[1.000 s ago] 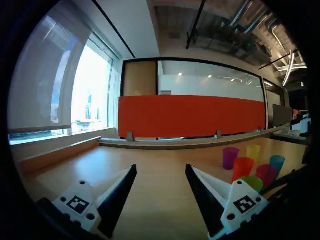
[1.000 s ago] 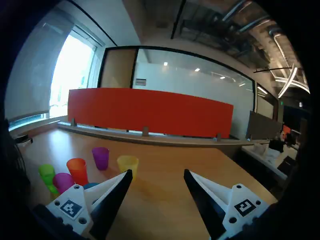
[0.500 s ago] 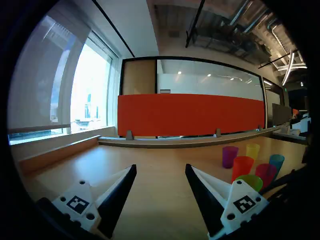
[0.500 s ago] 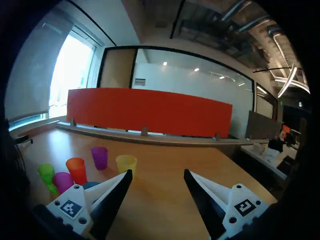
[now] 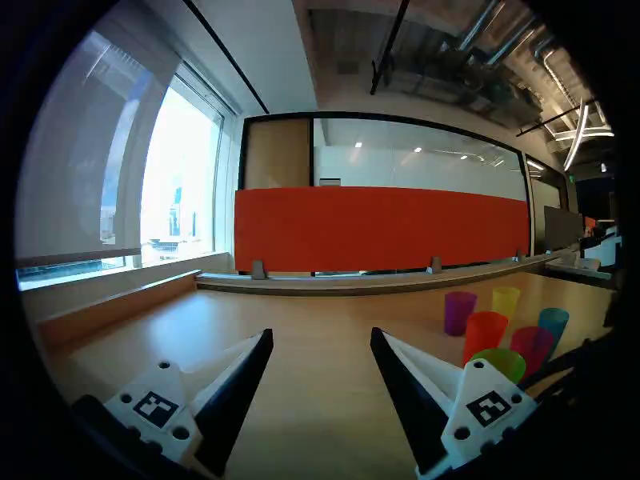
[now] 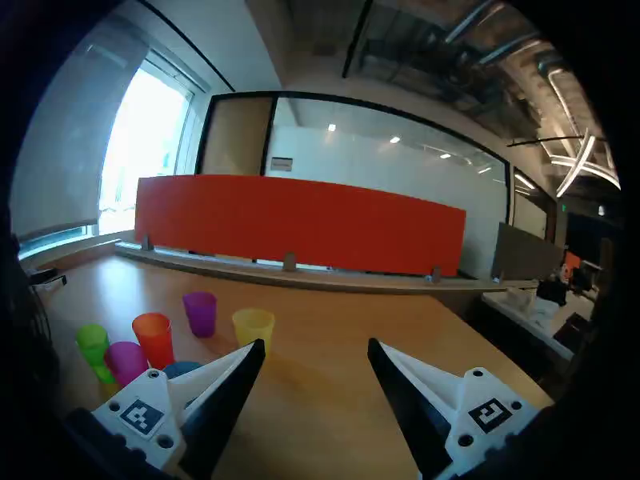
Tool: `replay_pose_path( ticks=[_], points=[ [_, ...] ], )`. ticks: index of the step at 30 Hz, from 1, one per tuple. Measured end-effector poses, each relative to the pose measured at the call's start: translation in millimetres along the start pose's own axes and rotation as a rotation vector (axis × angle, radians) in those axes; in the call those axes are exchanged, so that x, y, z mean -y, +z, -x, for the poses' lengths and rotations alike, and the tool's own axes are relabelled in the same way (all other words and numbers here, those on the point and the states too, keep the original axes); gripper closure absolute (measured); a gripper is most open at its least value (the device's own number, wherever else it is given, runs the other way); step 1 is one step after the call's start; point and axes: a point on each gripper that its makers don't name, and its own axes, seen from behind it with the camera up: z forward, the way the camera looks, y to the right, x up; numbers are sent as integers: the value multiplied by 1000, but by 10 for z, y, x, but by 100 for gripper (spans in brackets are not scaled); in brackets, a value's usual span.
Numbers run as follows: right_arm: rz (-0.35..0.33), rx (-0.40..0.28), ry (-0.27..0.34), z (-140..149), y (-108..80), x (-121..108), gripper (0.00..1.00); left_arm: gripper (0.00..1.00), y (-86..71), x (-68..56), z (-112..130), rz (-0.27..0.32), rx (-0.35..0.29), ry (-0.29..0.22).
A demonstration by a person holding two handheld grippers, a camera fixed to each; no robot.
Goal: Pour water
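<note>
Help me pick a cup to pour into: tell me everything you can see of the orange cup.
The orange cup is a translucent, plastic-looking tumbler that tapers from a wider open rim to a narrower base. It stands upright on the wooden table in a cluster of coloured cups, with the purple cup farther back and the magenta cup close beside it. Nothing grips it. Whether it touches its neighbours or holds any water cannot be told.

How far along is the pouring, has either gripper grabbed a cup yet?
Nothing looks done. The left gripper and right gripper are both open and empty above the light wooden table. The translucent coloured plastic cups stand upright, untouched. Grasping and pouring remain.
</note>
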Motion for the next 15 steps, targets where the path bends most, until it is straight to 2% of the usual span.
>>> replay_pose_path(
  ticks=[8,15],
  points=[
    [6,-16,10,19,0,-92,0,9,-2,1,-1,-1,1,1],
    [-14,-61,7,-42,46,-103,0,9,-6,-1,-3,-1,1,1]
  ],
)
